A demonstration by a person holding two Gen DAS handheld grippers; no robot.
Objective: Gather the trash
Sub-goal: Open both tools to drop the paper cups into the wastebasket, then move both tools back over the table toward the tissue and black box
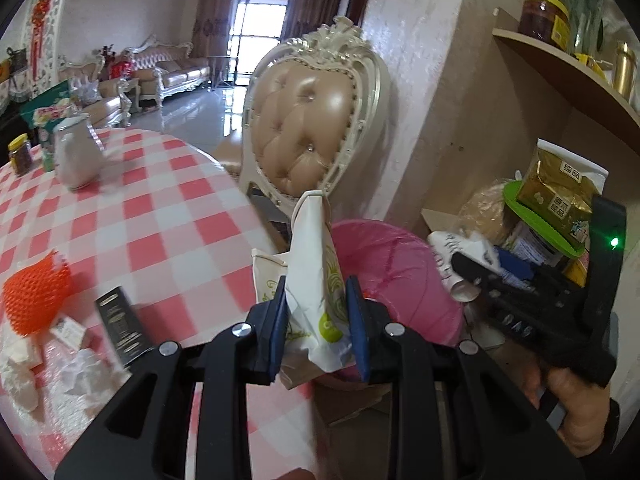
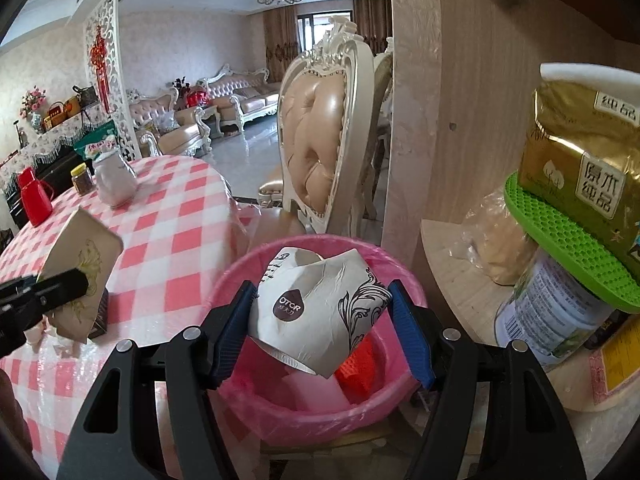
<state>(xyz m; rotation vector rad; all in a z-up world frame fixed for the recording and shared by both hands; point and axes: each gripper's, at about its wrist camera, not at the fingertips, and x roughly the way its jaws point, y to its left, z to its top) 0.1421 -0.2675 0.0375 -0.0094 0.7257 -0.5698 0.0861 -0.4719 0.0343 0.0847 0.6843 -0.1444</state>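
your right gripper (image 2: 324, 330) grips a crumpled white paper wrapper (image 2: 316, 312) printed with a dark scroll pattern and a brown drop logo; its blue fingers (image 2: 236, 328) press on both sides of it. you hold it directly over the pink bin (image 2: 280, 412), which is lined with a pink bag and already contains an orange foam net piece (image 2: 356, 372) and something pale beside it.

your left gripper (image 1: 316, 320) is clamped on a flattened white paper bag (image 1: 316, 280) with green print, fingers (image 1: 278, 320) narrow and squeezing it on both faces. the bag stands upright, between the edge of the desk (image 1: 160, 216) and the bin's near rim, just beside the bin (image 1: 400, 276) rather than over its middle.

on the desk, covered in a red-and-white checked cloth, more trash lies near you: an orange foam net (image 1: 36, 296), a black carton (image 1: 124, 328), a small box (image 1: 72, 332) and crumpled white paper (image 1: 20, 368). farther back stand a white jug (image 1: 78, 156) and a yellow-lidded jar (image 1: 20, 158).

behind the bin is a tufted beige chair (image 1: 308, 120). to the right, a wooden shelf (image 2: 460, 264) holds a gold packet (image 2: 584, 160) on a green mat (image 2: 560, 256), which sits on a tin (image 2: 552, 312).
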